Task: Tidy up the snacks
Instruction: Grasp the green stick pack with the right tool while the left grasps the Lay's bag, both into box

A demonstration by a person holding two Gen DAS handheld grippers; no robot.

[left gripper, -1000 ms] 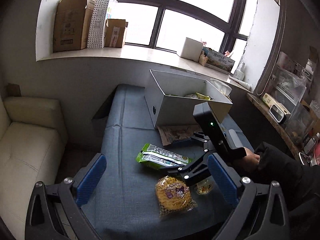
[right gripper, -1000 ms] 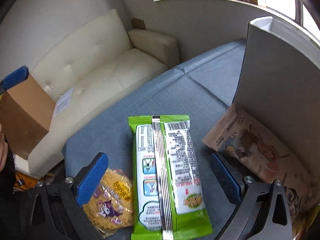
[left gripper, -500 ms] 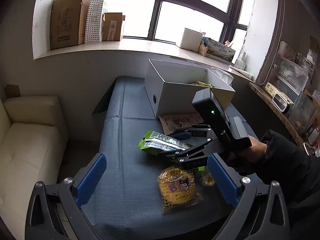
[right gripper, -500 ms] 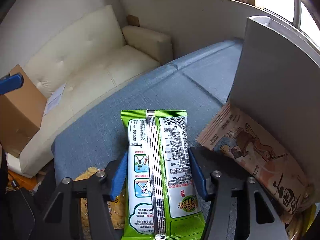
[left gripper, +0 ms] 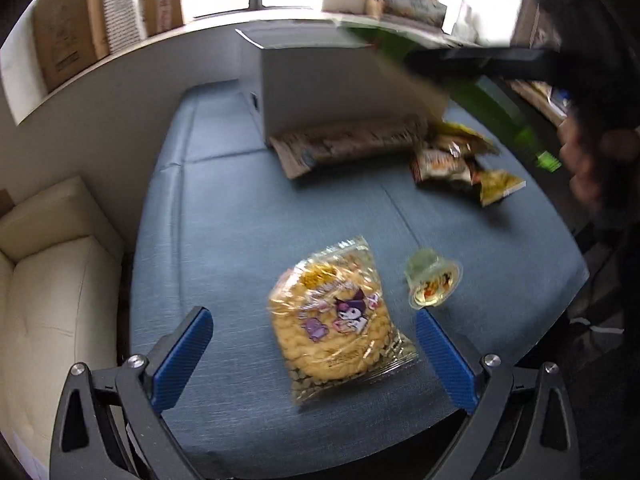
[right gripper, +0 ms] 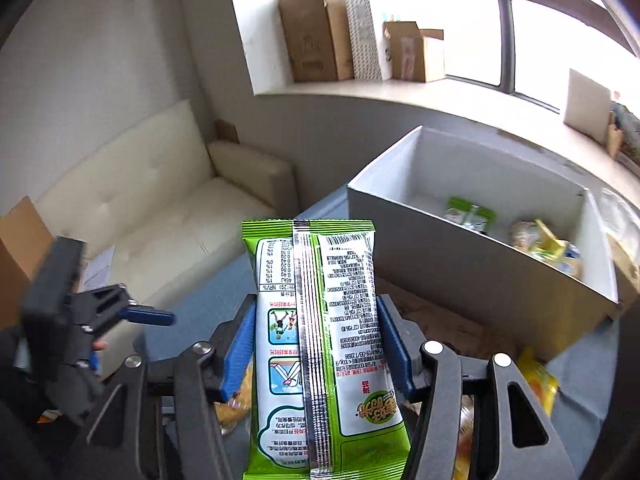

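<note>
Blown-out daylight from the window (right gripper: 560, 36); motion blur, fisheye-bent edges.

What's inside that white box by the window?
The white box holds a small green packet and some yellow snack packs at its far end. The near wall hides the rest of the floor, so anything more there can't be seen.

Green snack pack (right gripper: 320, 344): long foil pouch, back seam + barcode facing up, clamped flat betw. the blue pads, lifted off the table, pointing to 12 o'clock.

White box (right gripper: 500, 248) at 1–2 o'clock, open top, a few snacks inside: small green pack (right gripper: 470, 213), yellow packs (right gripper: 546, 246).

Round yellow cracker bag (left gripper: 336, 320) lies flat on blue table, jelly cup (left gripper: 432, 280) just beside at 3 o'clock. Brown flat bag (left gripper: 344, 146) touches box wall; orange/yellow packs (left gripper: 460, 160) near it.
</note>
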